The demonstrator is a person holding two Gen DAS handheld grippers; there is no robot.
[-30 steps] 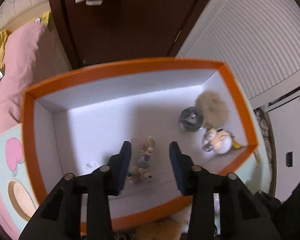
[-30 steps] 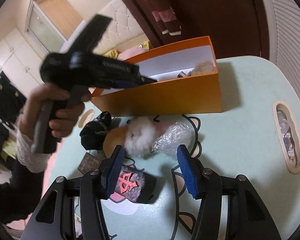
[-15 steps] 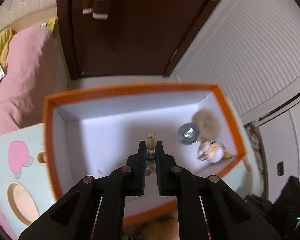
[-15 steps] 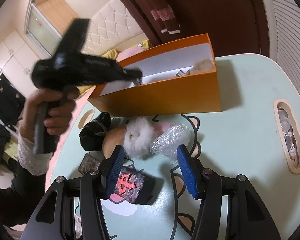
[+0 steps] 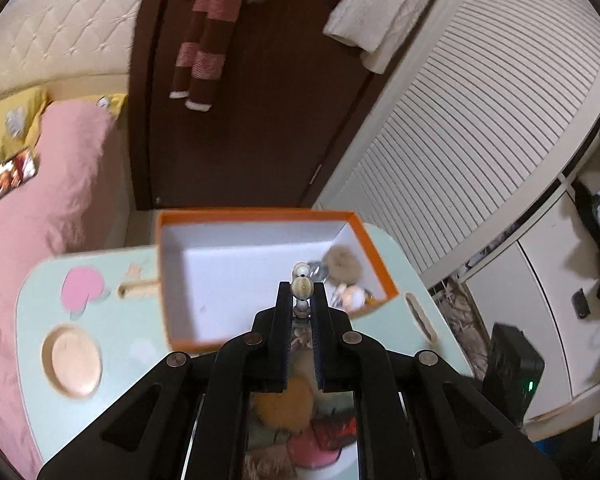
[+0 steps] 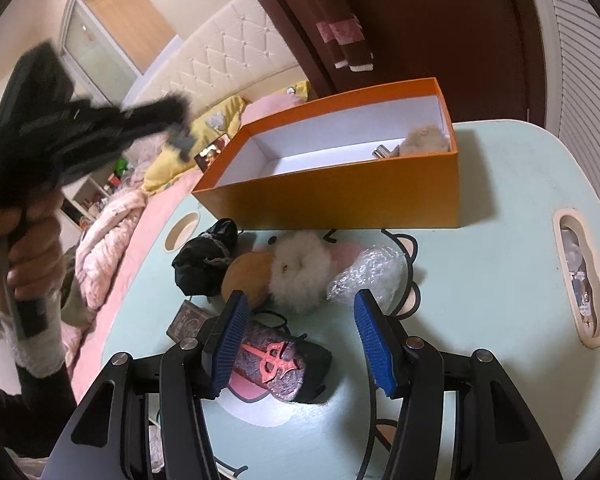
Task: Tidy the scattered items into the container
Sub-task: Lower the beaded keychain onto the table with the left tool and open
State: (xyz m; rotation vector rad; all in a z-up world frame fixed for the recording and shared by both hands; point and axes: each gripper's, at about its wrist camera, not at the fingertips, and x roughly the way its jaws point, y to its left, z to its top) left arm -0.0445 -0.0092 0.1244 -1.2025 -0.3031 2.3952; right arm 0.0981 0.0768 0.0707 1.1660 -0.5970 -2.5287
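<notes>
Two grippers show: the left gripper (image 5: 302, 294) is clamped on a bead string (image 5: 302, 288) above the orange box (image 5: 376, 256) (mid-frame). The right gripper (image 6: 298, 312), fingers apart, hovers by a patterned pouch (image 6: 278, 364); closing on it seems next.

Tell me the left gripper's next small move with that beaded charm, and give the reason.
Probably lower toward the orange box and open. The left gripper is shut on the beaded charm, raised above the box's white floor, where a fluffy pompom already lies; releasing from this height might bounce it out.
</notes>
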